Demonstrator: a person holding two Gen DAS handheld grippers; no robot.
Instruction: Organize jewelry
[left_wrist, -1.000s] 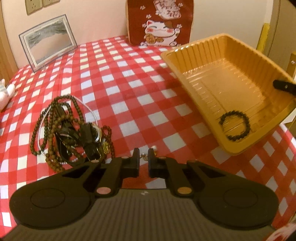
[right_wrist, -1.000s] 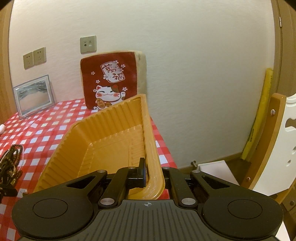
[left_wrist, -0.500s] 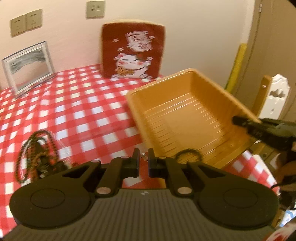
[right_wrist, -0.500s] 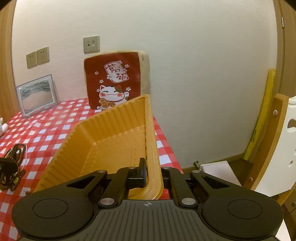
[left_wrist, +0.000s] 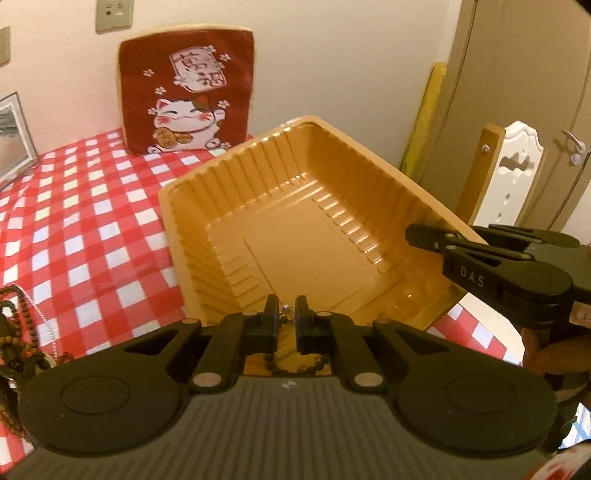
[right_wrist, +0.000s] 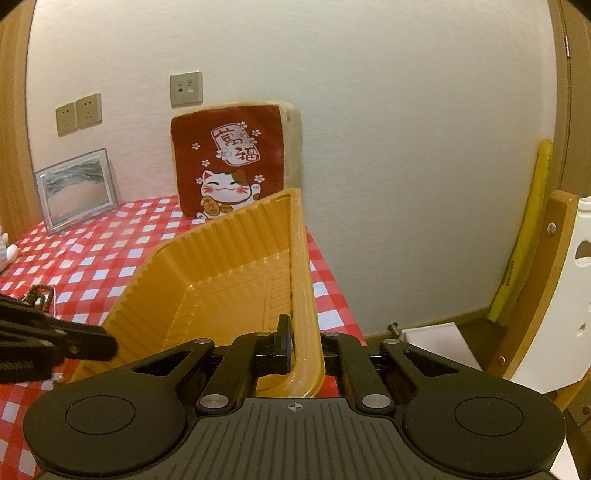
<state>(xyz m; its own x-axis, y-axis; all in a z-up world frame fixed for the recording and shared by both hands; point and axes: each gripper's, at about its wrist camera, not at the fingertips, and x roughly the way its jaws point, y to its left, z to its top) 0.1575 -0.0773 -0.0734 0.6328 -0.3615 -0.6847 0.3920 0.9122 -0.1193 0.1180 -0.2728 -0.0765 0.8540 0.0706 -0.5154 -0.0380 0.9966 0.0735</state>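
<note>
Waiting at the far left, the bead pile (left_wrist: 14, 332) on the checked cloth (left_wrist: 92, 221) is unsorted, so most of the job remains. The left gripper (left_wrist: 283, 325) pinches a small pale earring (left_wrist: 285, 307) and, unlike a second ago, now hangs over the orange tray (left_wrist: 295, 206), where a dark bracelet (left_wrist: 295, 365) lies. The right gripper (right_wrist: 295, 343) clamps the tray's wall, unmoved.
</note>
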